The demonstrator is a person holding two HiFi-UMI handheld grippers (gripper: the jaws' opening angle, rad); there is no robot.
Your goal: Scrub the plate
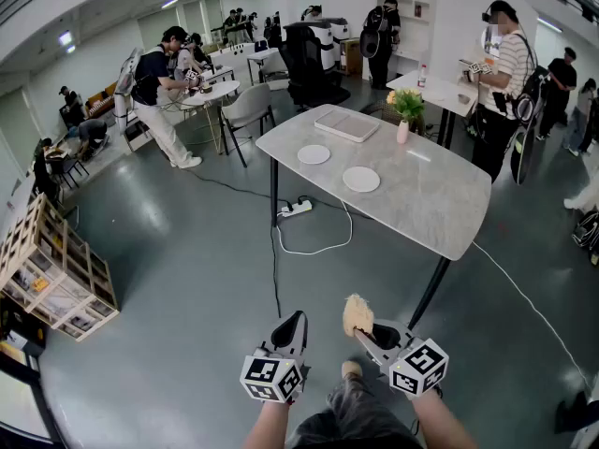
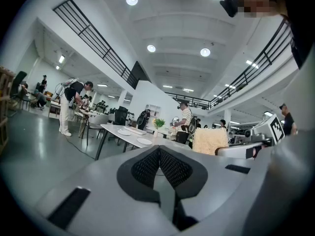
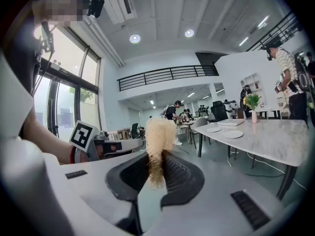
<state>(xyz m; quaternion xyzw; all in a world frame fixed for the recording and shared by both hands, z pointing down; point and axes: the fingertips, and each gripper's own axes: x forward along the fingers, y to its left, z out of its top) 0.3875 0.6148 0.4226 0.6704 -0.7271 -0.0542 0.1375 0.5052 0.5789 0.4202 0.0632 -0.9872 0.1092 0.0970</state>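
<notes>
Pinching, right tongs (image 3: 156, 167): jaws clamped on a pale, fibrous scrubbing pad (image 3: 158, 134). Its tuft stands up past the tips and its lower end sits between the black ribbed pads.
Left tongs (image 2: 159, 156): jaws pressed together, pads meeting, nothing between them. Held just beside the right tongs, on their left, not touching.
Position: both tongs are held over the grey floor (image 1: 187, 251), with the person's shoe (image 1: 351, 370) below them.
Desk (image 1: 430, 204): pale stone-look top on dark legs, ahead of both tongs and well apart from them.
Plates: two round white ones on the desk. The nearer plate (image 1: 361, 179) lies ahead of the right tongs; the farther plate (image 1: 314, 154) lies beyond it, to the left. Neither is touched.
Beyond the plates: flat white tray (image 1: 347, 124), with a small pink vase (image 1: 402, 131) holding a green plant to its right.
Floor between tongs and desk: white power strip (image 1: 298, 208) with a trailing cable.
Far left of the left tongs: wooden crate (image 1: 51, 269).
</notes>
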